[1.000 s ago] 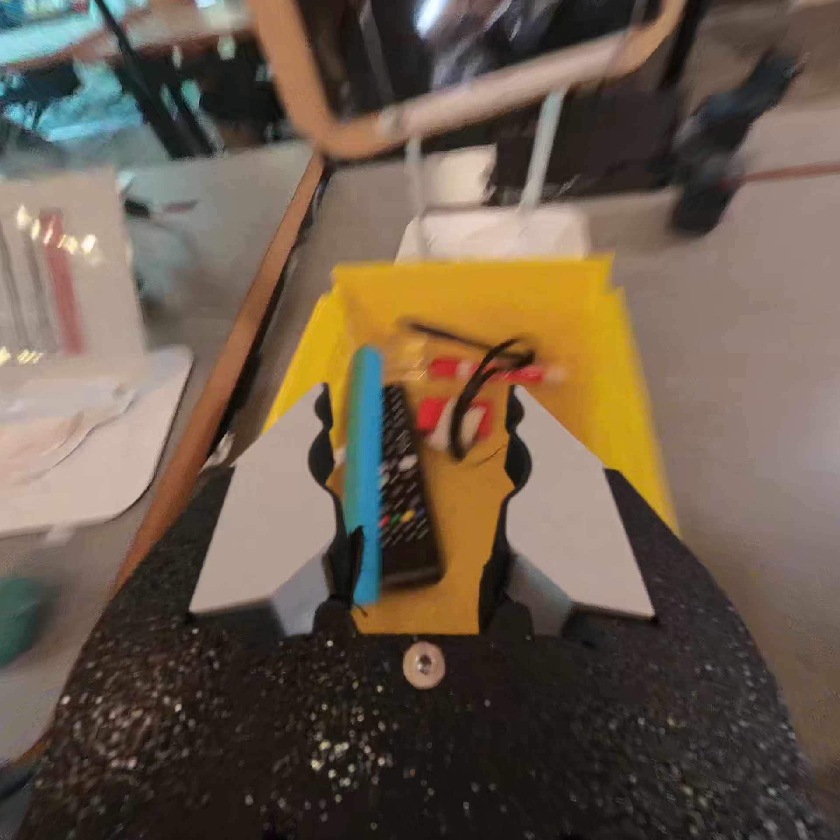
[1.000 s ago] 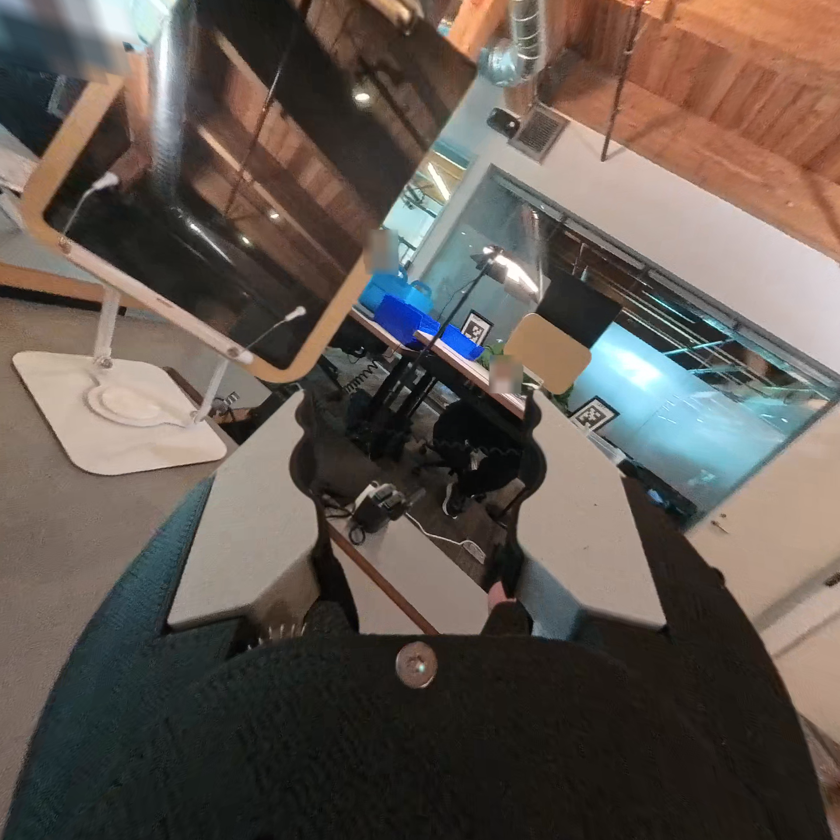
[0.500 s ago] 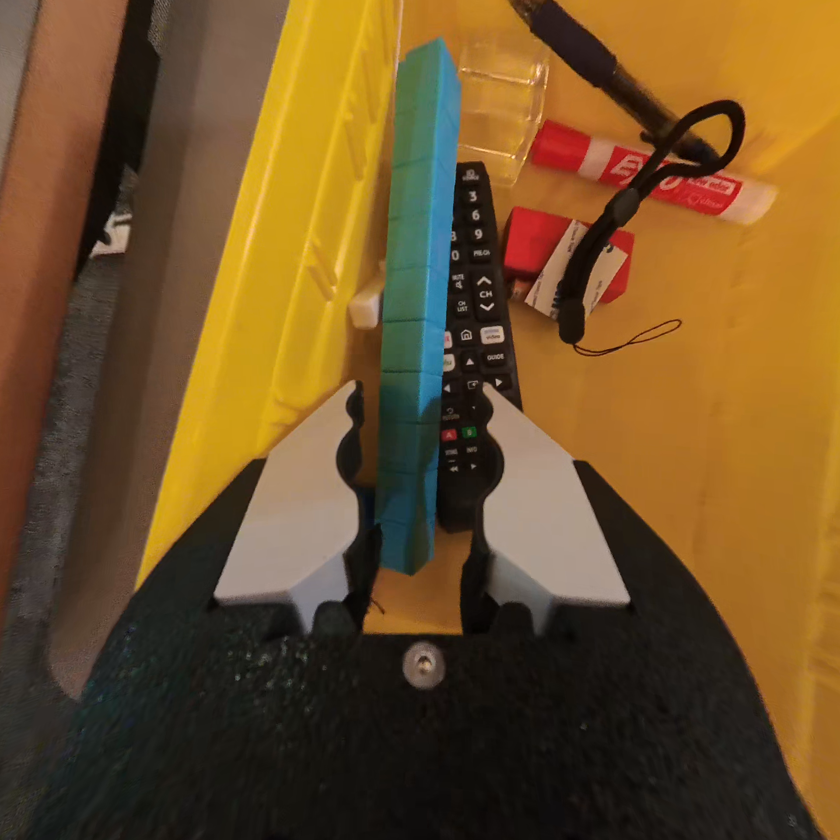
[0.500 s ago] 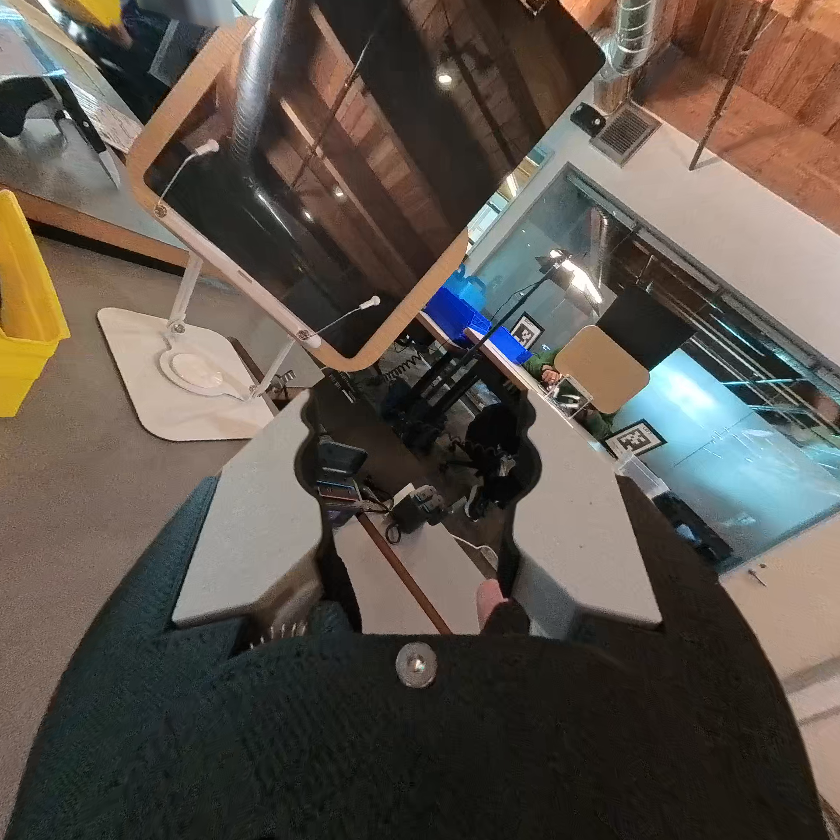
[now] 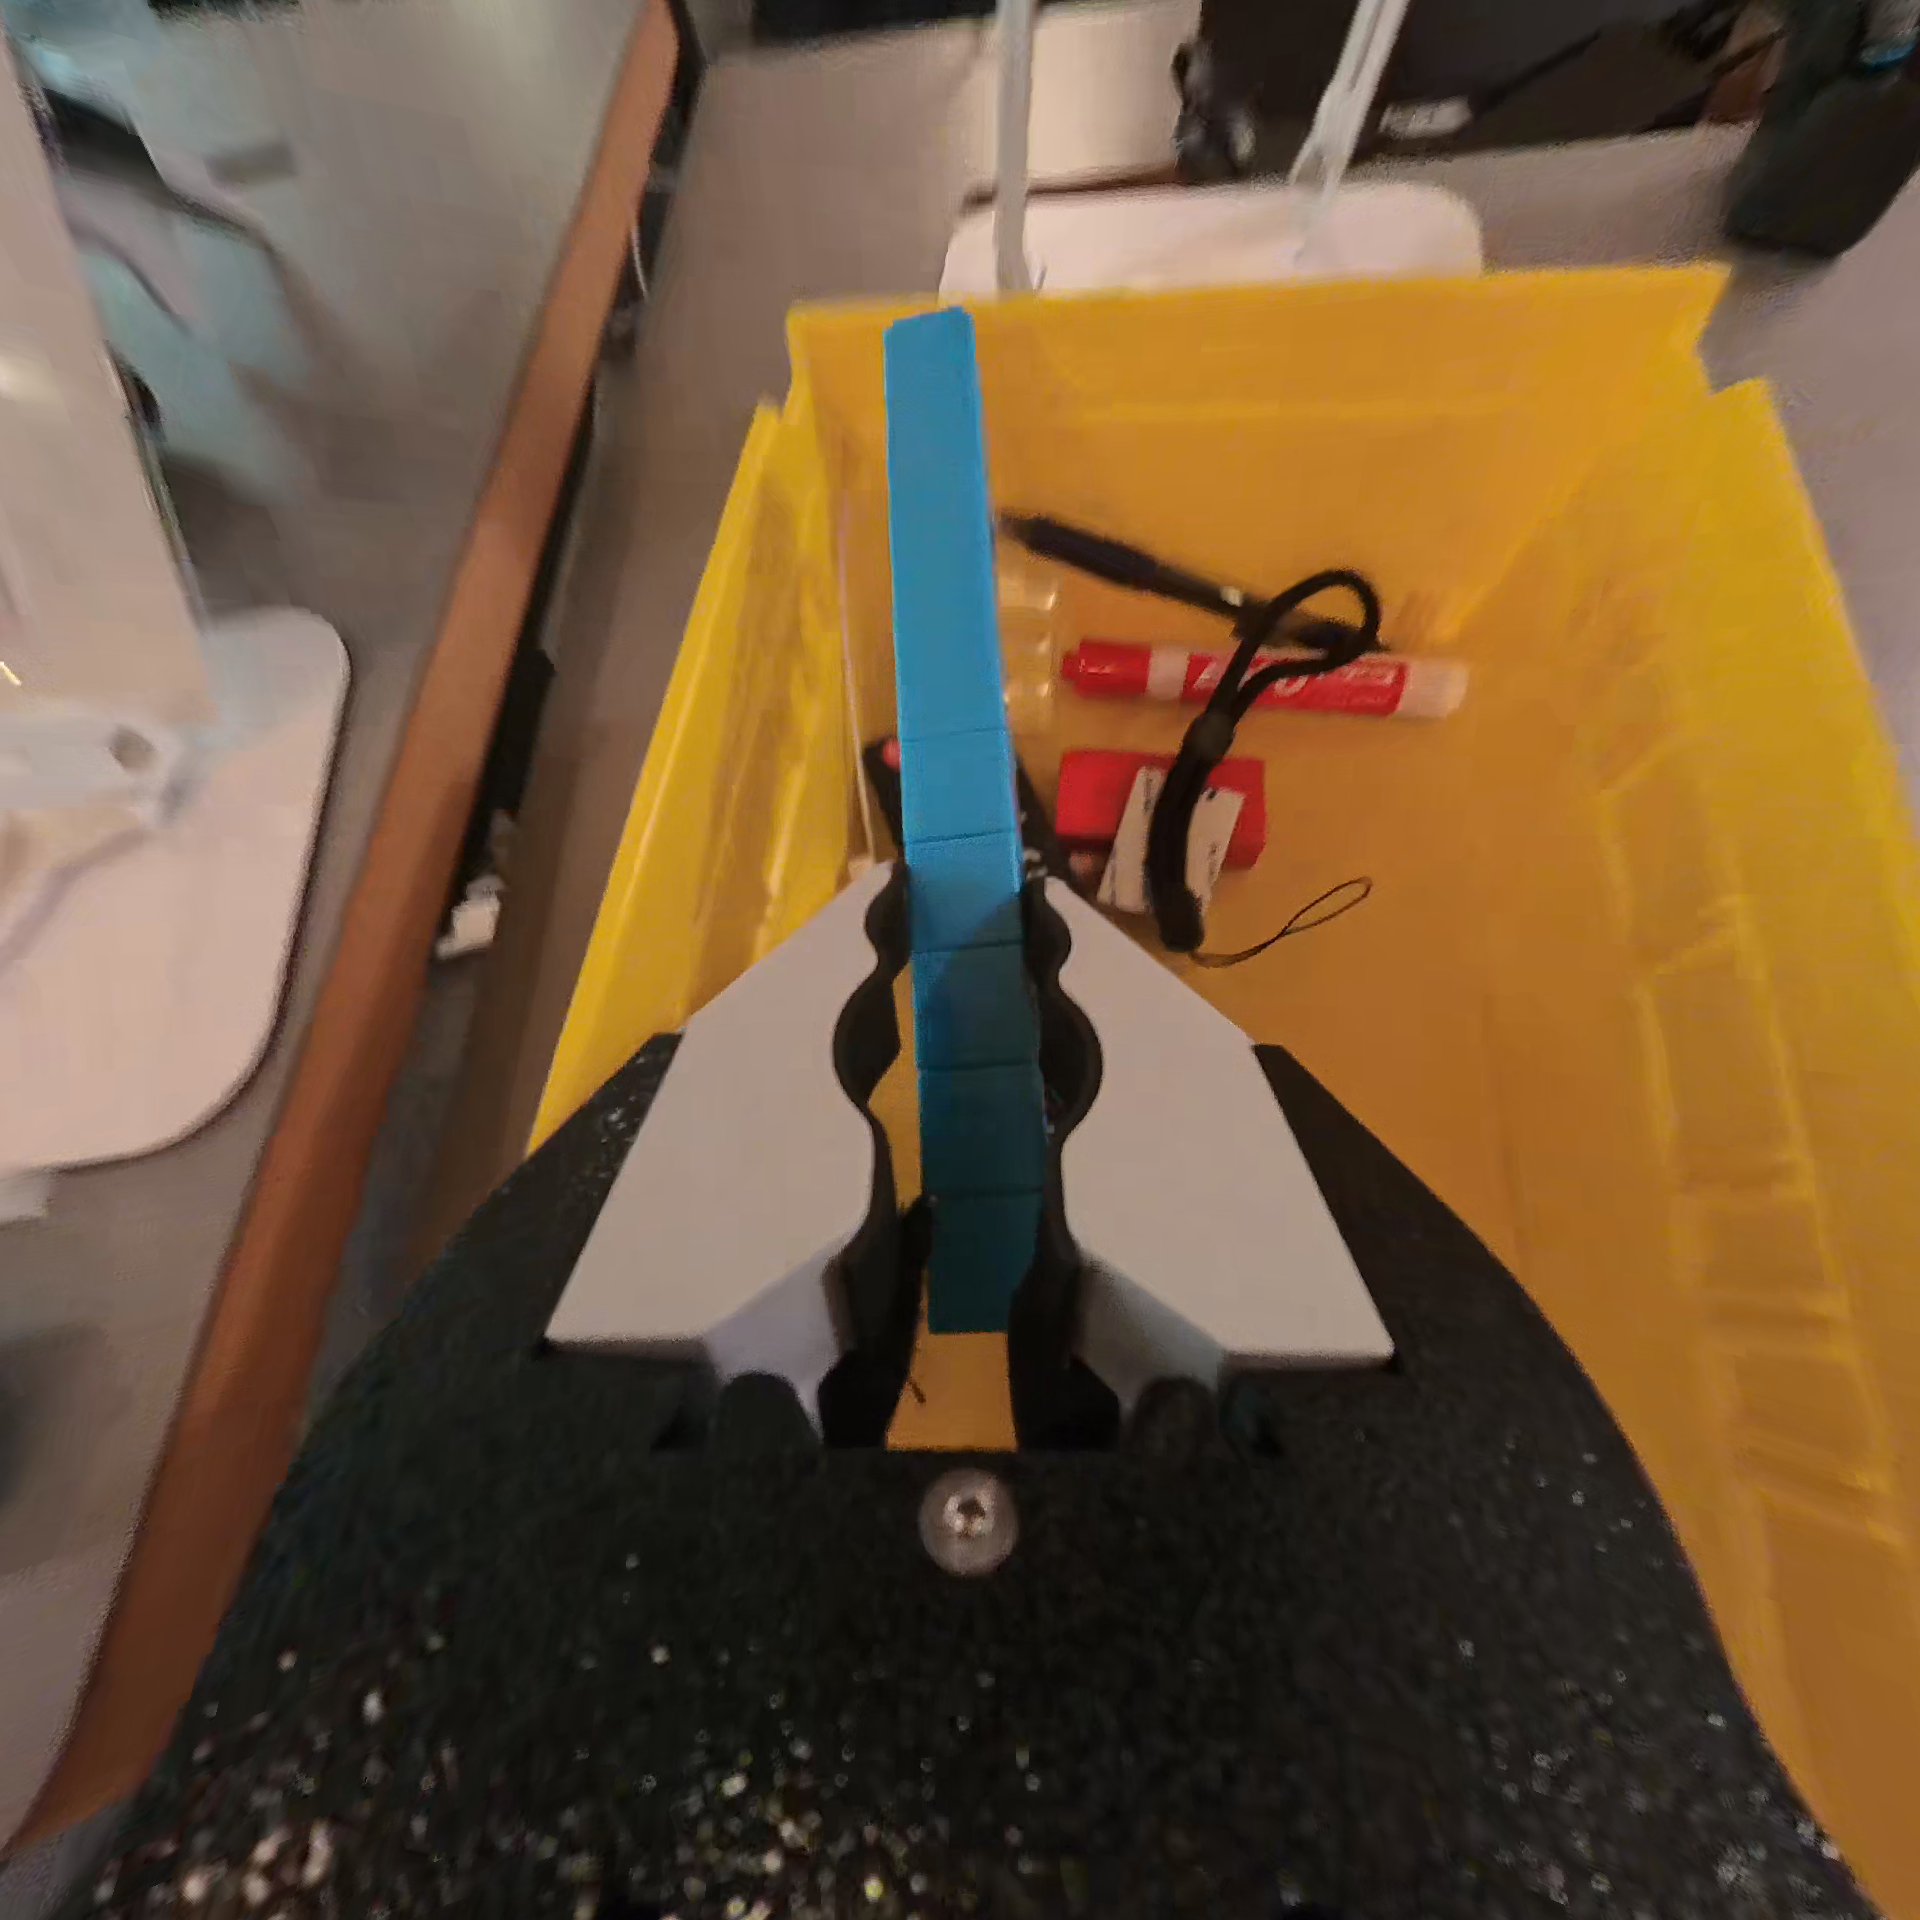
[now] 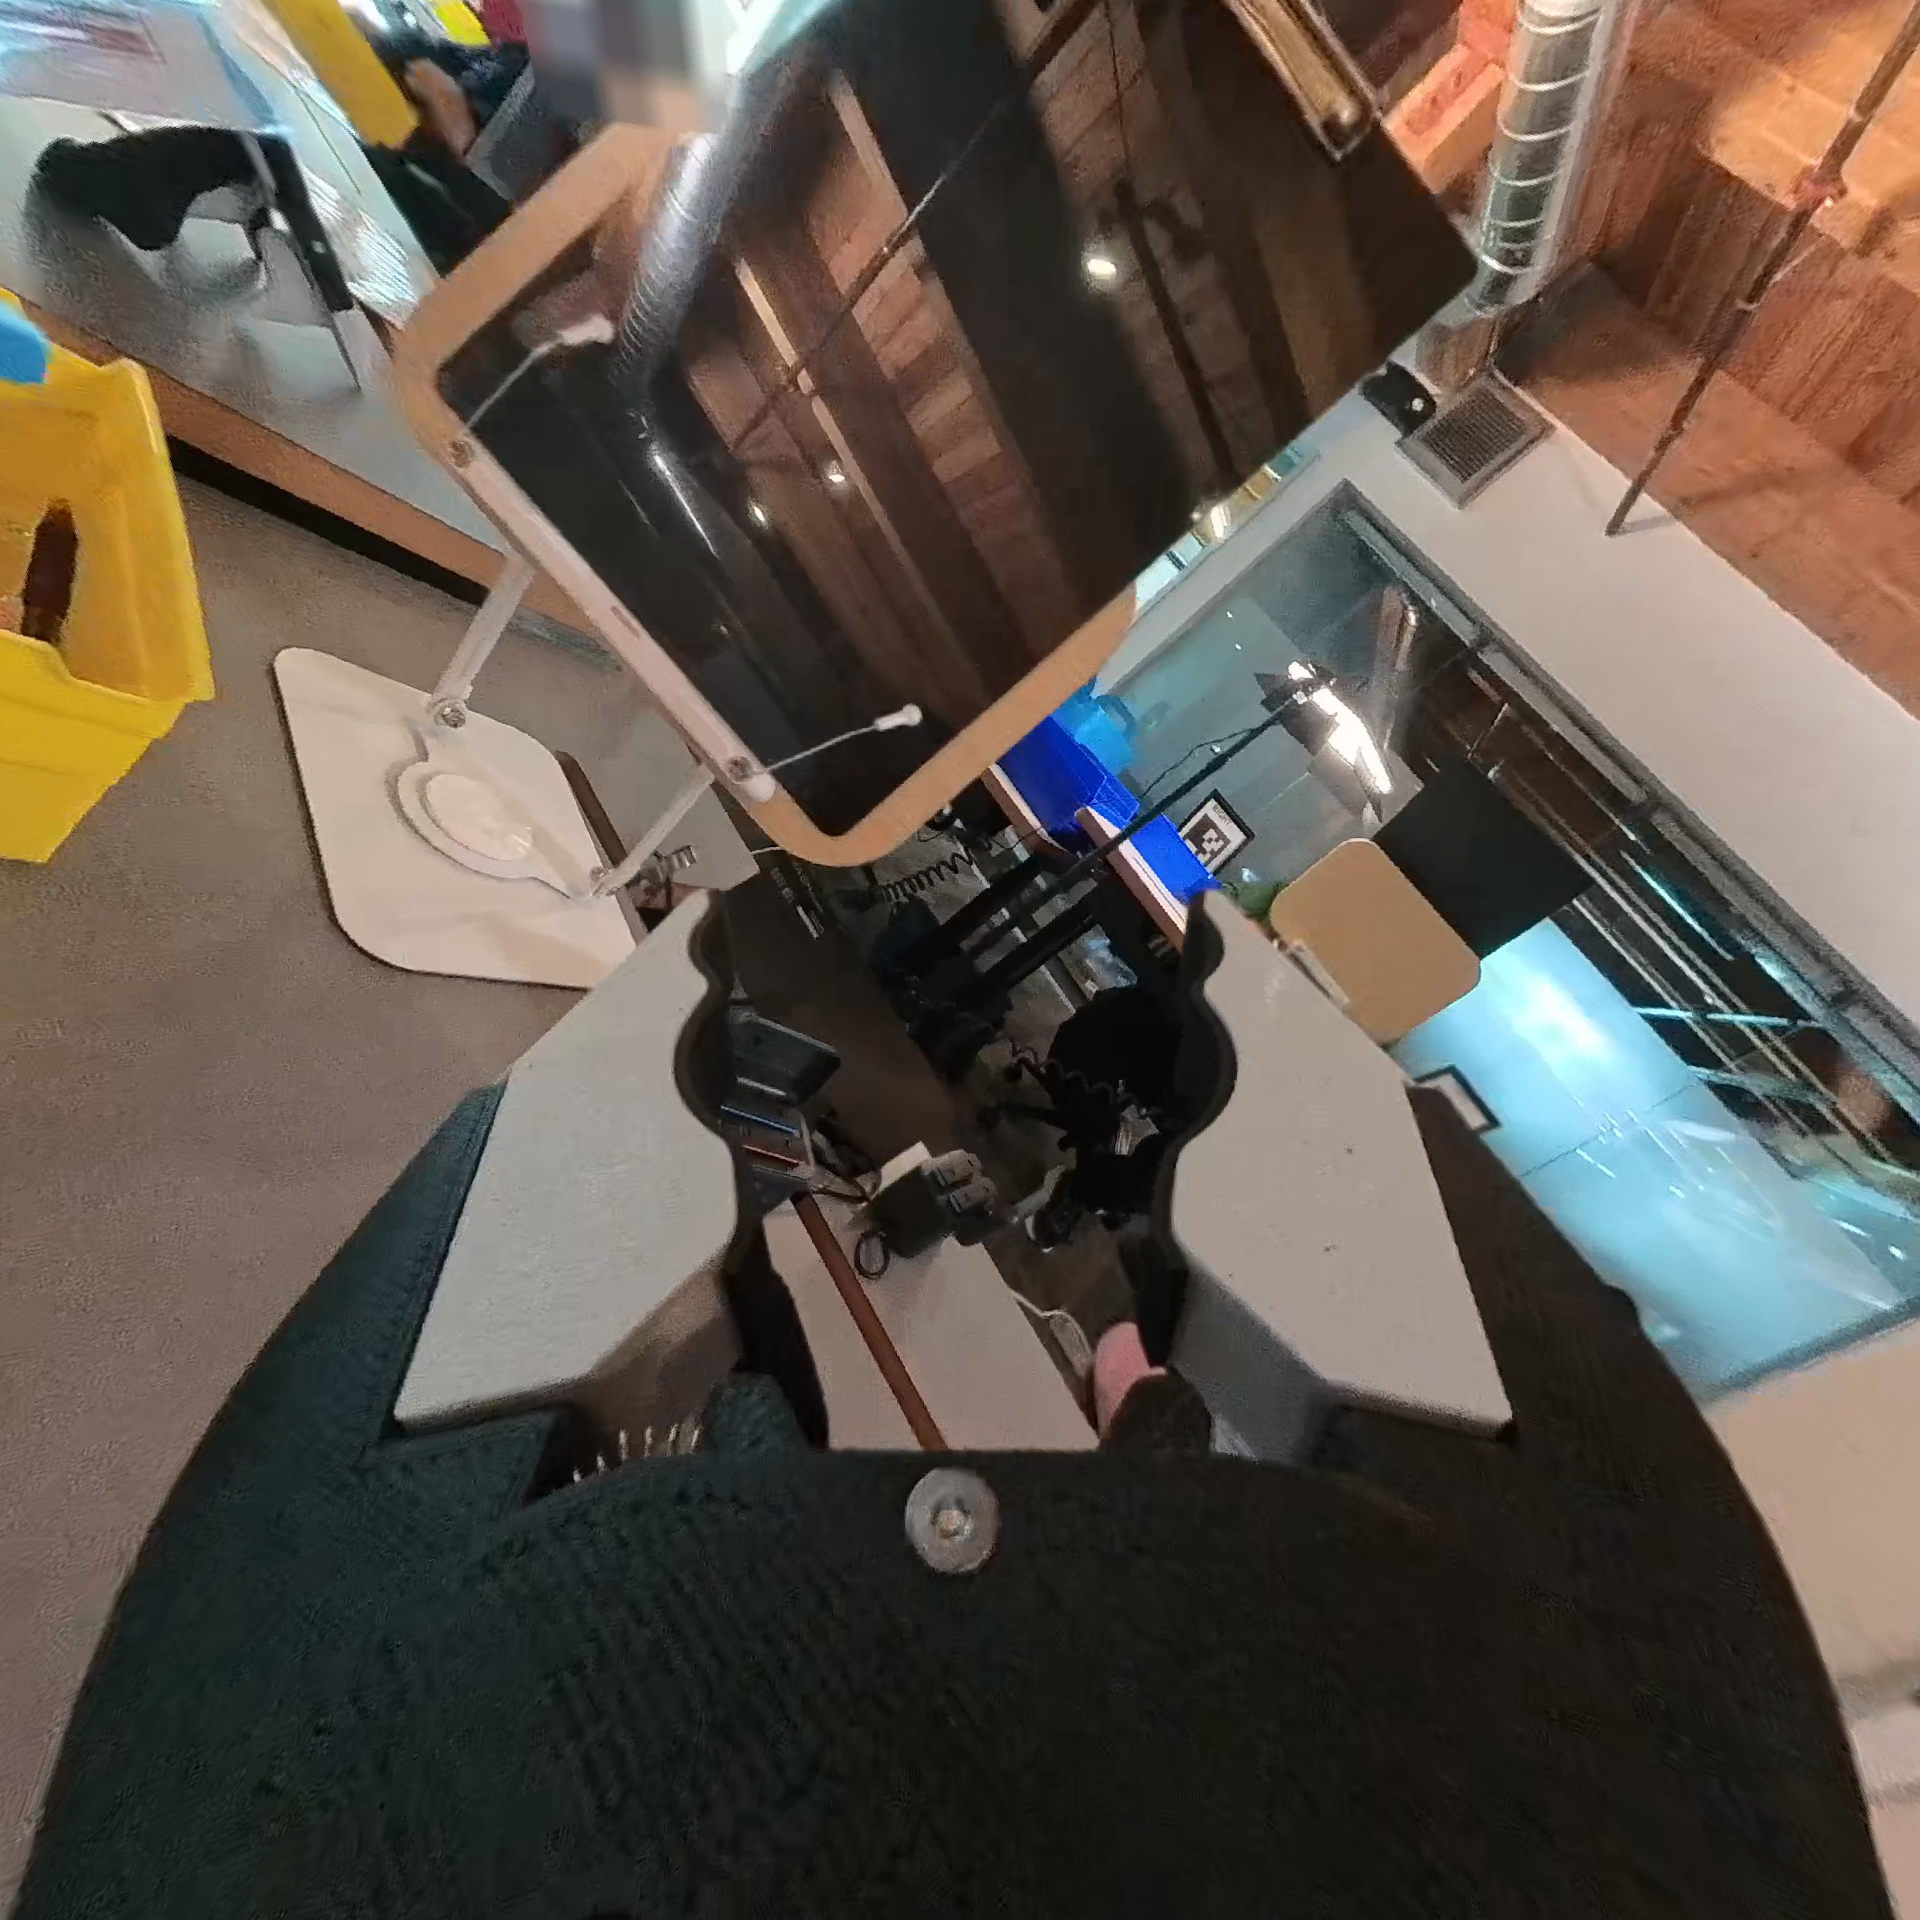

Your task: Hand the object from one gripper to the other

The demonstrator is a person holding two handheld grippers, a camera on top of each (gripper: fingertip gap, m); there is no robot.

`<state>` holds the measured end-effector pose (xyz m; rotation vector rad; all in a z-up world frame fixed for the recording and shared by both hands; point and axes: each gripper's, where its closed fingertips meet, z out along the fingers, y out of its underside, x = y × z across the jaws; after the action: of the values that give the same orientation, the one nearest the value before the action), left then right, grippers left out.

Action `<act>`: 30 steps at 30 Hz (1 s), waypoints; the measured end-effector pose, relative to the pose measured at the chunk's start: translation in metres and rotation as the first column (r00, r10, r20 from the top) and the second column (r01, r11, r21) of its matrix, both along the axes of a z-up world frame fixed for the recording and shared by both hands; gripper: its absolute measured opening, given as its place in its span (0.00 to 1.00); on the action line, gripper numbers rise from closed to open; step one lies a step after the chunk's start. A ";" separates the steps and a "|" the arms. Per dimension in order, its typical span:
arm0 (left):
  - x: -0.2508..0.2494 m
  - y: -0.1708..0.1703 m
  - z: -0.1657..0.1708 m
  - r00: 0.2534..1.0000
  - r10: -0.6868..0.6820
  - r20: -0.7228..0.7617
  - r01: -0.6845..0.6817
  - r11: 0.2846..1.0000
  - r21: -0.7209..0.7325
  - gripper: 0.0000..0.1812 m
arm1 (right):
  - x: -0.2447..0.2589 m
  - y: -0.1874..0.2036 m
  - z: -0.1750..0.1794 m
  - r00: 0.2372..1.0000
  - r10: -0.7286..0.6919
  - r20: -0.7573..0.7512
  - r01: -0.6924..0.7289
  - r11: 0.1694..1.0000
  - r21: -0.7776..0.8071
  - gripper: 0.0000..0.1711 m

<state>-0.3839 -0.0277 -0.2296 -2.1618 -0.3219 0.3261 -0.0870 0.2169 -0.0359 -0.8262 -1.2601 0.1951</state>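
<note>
Blue and segmented, the long bar (image 5: pixel 951 790) sits pinched between my left tongs (image 5: pixel 964 1049), both grey fingers (image 5: pixel 727 1174) pressed against its sides. It runs from low in the middle of the left wrist frame up toward the top centre, its far end reaching past the back wall of the yellow bin (image 5: pixel 1558 1039). I see it held above the bin's contents, not lying among them.

Under and right of the bar, on the bin floor, lie a red marker (image 5: pixel 1262 675) with a pale end, a small red box (image 5: pixel 1164 821), and a black strap (image 5: pixel 1236 748) looped over both. A dark pen (image 5: pixel 1122 566) slants near the back wall, and a black remote (image 5: pixel 888 769) shows only as a sliver behind the bar. The bin stands on a grey surface (image 5: pixel 1818 343) with a wooden edge running along the left of the frame.

My right tongs (image 6: pixel 956 1049) are spread wide with nothing between them, pointing up and away toward the room. In that view the yellow bin (image 6: pixel 94 623) sits at the left edge, and a blue tip (image 6: pixel 21 348) just peeks above it. A wood-framed dark panel (image 6: pixel 935 416) on a white stand (image 6: pixel 447 821) fills the upper middle, resting on the same grey surface (image 6: pixel 208 1091).
</note>
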 end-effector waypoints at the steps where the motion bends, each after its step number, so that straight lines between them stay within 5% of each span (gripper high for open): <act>1: 0.006 0.003 0.011 0.999 -0.017 -0.045 0.018 1.000 0.025 0.11 | -0.002 -0.003 -0.001 1.000 0.006 0.011 -0.006 1.000 0.020 0.50; 6: 0.066 0.032 0.072 0.968 -0.174 -0.184 0.209 0.958 0.198 0.11 | -0.015 -0.040 0.000 0.994 0.096 0.045 -0.105 0.949 0.297 0.51; 11: 0.154 0.069 0.098 0.887 -0.437 -0.150 0.461 0.858 0.228 0.11 | -0.036 -0.095 -0.018 0.981 0.132 0.142 -0.193 0.720 0.667 0.51; 18: 0.234 0.097 0.102 0.733 -0.676 -0.072 0.675 0.710 0.200 0.11 | -0.064 -0.091 -0.066 0.950 0.002 0.312 -0.245 0.627 0.740 0.51; 21: 0.250 0.104 0.103 0.682 -0.726 -0.088 0.728 0.662 0.179 0.11 | -0.061 -0.080 -0.065 0.956 -0.057 0.288 -0.202 0.586 0.785 0.42; 24: 0.260 0.110 0.108 0.649 -0.751 -0.119 0.757 0.622 0.201 0.11 | -0.053 -0.072 -0.058 0.965 -0.090 0.247 -0.154 0.570 0.807 0.12; 26: 0.266 0.114 0.116 0.638 -0.753 -0.164 0.765 0.595 0.244 0.11 | -0.047 -0.066 -0.057 0.961 -0.092 0.262 -0.153 0.612 0.776 0.12; 30: 0.271 0.118 0.119 0.615 -0.723 -0.316 0.788 0.575 0.219 0.51 | -0.031 -0.042 -0.064 0.934 -0.134 0.332 -0.143 0.710 0.689 0.12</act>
<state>-0.1124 0.0902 -0.1106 -1.6993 0.6457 -0.0333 -0.1183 0.1746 -0.0996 -0.1748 -1.5271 -0.4539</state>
